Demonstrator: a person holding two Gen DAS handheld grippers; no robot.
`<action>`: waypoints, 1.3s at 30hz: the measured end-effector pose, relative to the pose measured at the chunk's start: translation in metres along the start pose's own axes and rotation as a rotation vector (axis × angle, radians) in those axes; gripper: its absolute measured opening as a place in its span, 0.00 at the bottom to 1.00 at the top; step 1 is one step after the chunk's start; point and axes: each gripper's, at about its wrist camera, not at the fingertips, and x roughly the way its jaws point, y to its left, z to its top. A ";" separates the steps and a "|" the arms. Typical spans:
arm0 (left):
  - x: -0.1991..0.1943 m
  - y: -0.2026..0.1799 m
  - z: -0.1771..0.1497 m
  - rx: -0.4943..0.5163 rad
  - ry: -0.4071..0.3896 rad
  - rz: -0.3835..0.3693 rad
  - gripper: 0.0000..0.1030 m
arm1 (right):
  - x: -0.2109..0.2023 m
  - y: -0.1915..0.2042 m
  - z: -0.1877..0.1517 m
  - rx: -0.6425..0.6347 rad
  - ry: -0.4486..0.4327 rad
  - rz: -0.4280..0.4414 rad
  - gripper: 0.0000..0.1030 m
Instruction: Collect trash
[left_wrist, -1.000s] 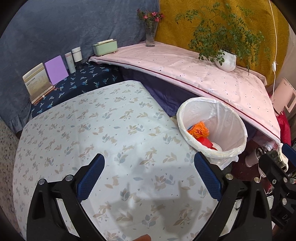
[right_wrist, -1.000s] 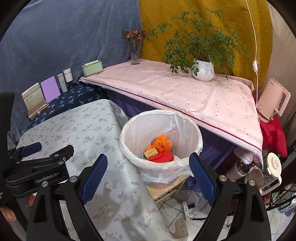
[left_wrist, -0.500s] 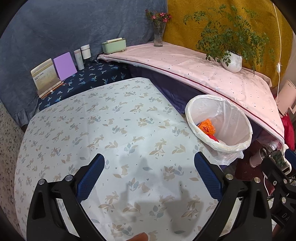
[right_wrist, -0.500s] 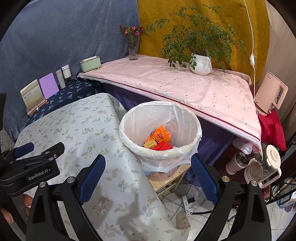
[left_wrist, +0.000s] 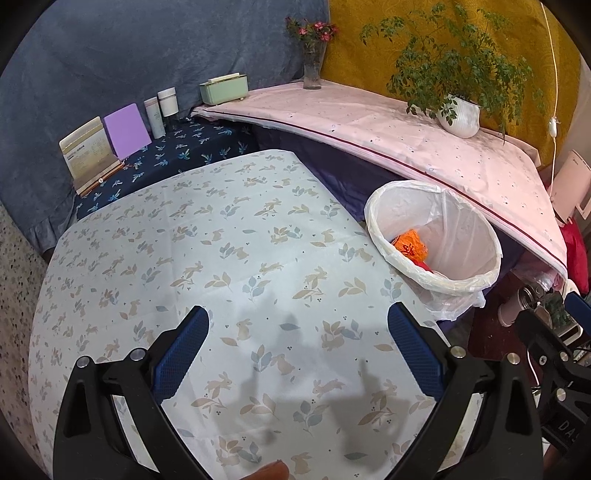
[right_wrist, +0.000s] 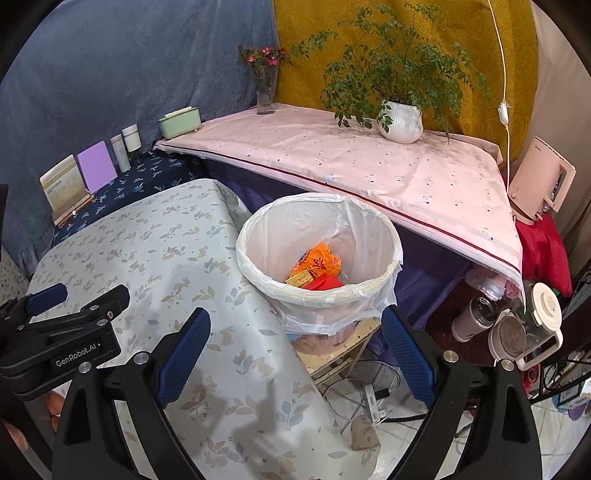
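Trash is sitting inside the lined bin (right_wrist: 319, 258), which is our landmark: an orange crumpled wrapper (right_wrist: 319, 262), a small gold packet (right_wrist: 300, 277) just in front of it, and something red (right_wrist: 325, 283) touching both at the bottom. We are holding the left hand-held gripper (left_wrist: 295, 354) over the leaf-printed surface (left_wrist: 207, 258) to the left of the bin, its blue pads spread wide with nothing between them. We are holding the right hand-held gripper (right_wrist: 295, 354) just in front of the bin, equally spread and empty, looking down into the opening.

We are seeing no loose scraps on the surface beside the bin, so we judge the collecting to be about finished. If anything needs lifting, we are guessing the wrapper is light, soft and crinkly, best pinched at a raised fold; the gold packet looks stiffer, better taken across its short edges. The thin white liner (left_wrist: 461, 291) is draping loosely over the rim and would tear or slip if pulled hard.
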 end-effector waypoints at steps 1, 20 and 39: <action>0.000 0.000 0.000 0.000 0.000 0.001 0.90 | 0.000 0.000 0.000 0.002 -0.001 -0.001 0.87; 0.005 -0.005 -0.006 0.012 0.011 0.004 0.90 | 0.007 -0.005 -0.003 0.014 0.014 -0.011 0.87; 0.008 -0.012 -0.009 0.024 0.007 -0.001 0.91 | 0.011 -0.010 -0.006 0.014 0.017 -0.027 0.87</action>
